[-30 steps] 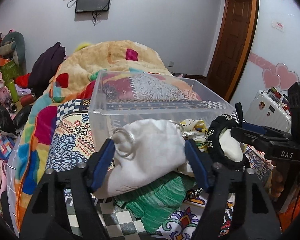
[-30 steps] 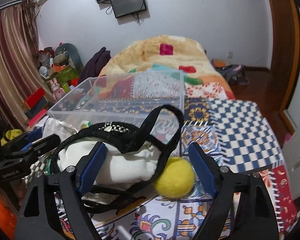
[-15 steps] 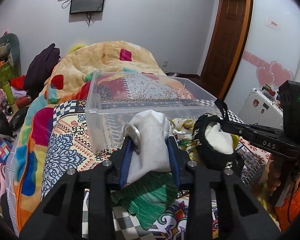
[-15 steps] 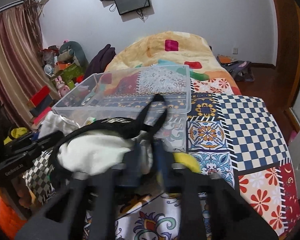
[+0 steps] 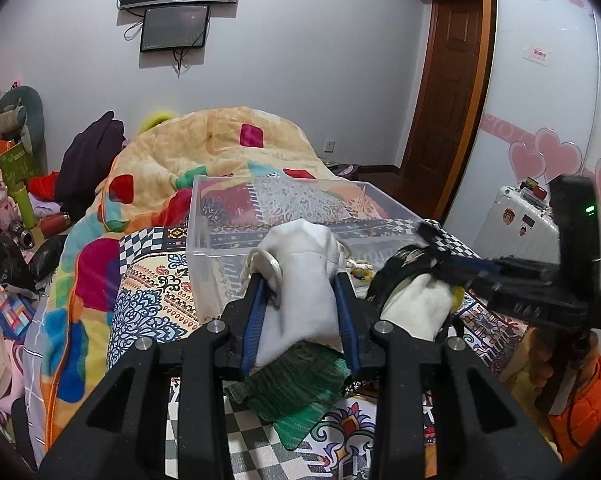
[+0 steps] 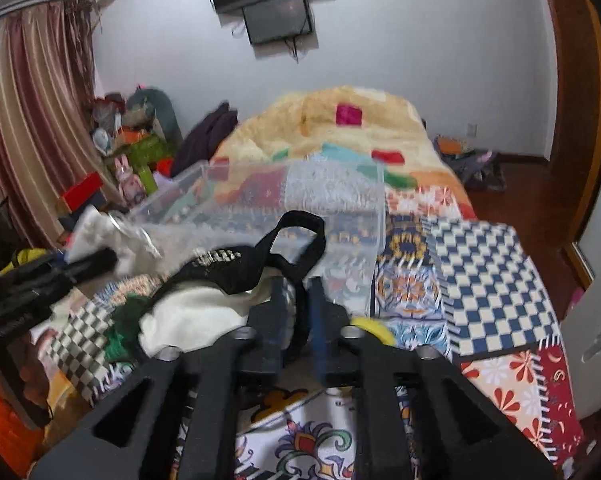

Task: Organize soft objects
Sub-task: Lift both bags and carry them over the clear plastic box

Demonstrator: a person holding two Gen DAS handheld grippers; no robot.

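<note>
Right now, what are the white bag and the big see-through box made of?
The white bag in the left tongs looks like soft matte cloth: it wrinkles and bunches. The box looks like hard, glossy clear plastic, since the quilt pattern shows through its walls.

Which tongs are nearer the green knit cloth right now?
Left. The left tongs, shut on the white pouch, sit right over the green knit cloth. The right tongs, clamped on the black strap, are off to the cloth's right side.

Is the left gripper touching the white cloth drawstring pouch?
Touching. The left wrist view shows the left gripper with both blue finger pads pressed into the sides of the white cloth drawstring pouch.
</note>
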